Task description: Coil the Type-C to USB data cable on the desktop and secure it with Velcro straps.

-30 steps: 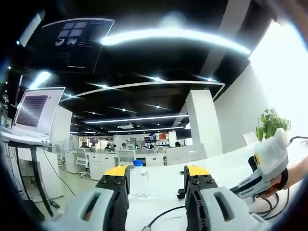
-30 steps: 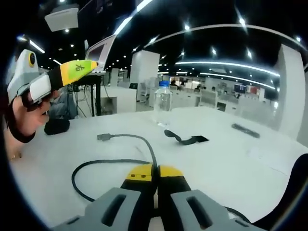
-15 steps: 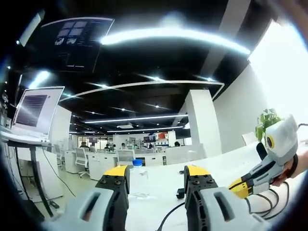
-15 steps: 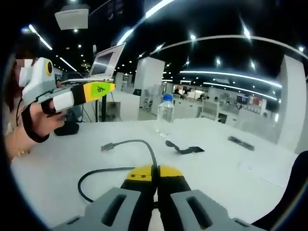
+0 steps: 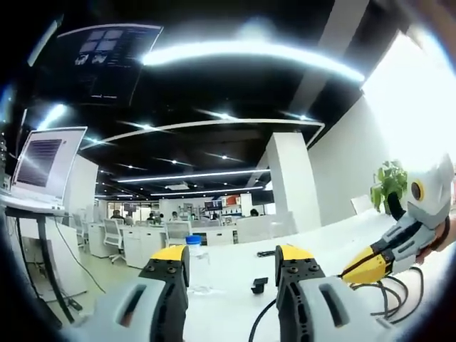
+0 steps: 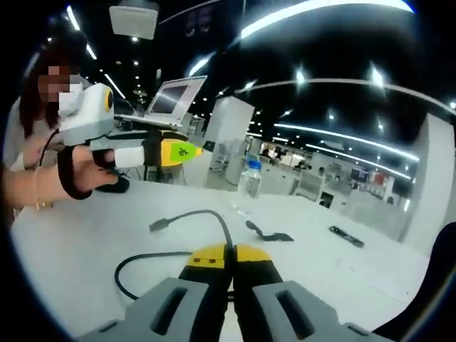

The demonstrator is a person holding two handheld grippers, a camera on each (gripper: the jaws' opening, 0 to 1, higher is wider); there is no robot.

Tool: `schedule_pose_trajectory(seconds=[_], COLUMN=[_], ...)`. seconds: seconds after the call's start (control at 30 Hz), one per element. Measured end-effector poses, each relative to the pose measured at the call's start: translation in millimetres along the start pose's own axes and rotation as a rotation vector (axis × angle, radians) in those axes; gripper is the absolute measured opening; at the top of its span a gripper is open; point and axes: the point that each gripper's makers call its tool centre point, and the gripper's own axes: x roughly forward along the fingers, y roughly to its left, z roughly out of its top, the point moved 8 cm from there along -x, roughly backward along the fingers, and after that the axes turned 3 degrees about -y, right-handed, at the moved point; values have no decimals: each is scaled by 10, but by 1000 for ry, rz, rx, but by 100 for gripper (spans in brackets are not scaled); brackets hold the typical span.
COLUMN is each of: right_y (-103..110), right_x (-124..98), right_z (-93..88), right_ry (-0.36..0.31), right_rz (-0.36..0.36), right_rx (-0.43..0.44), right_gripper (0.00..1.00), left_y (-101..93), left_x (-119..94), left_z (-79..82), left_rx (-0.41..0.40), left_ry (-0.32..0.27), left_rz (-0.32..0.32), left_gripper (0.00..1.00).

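Room: open office, white bench (image 6: 370, 278).
Cable (image 6: 214, 221): lying loose on the bench, pinched by the clenched jaws of the right gripper (image 6: 229, 255).
Left gripper (image 5: 231, 265): jaws parted, held above the bench.
Velcro strap (image 6: 267, 232): unused beside the cable.
Progress: coiling barely begun, strapping left.

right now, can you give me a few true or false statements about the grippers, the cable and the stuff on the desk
1. The right gripper is shut on the black cable. True.
2. The left gripper is shut. False: its jaws stand apart with nothing between them.
3. A water bottle with a blue cap stands upright on the white desk. True.
4. The Velcro strap is wrapped around the cable. False: it lies loose on the desk, apart from the cable.
5. The cable's free plug end lies on the desk. True.
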Motion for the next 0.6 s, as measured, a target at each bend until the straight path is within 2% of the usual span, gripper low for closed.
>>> schedule_pose_trajectory(seconds=[0.23,0.43,0.5,0.6], right_y=[-45,-105,-129,-170], right_x=[-139,-310,-376,-471], right_z=[61,103,108,110], right_ry=[-28,-52,-58,-67], right_rz=[-22,-52,-63,-85], right_rx=[32,34,35,35], right_gripper=[1,1,1,1], left_y=[-27,-101,-149,-279], left_x=[4,9,10,17], left_z=[-23,-53,-54,-59], left_rx=[-53,-66,-62,-69], left_ry=[7,17,17,19], left_rz=[-27,-64,-89,-172], left_gripper=[49,49,49,49])
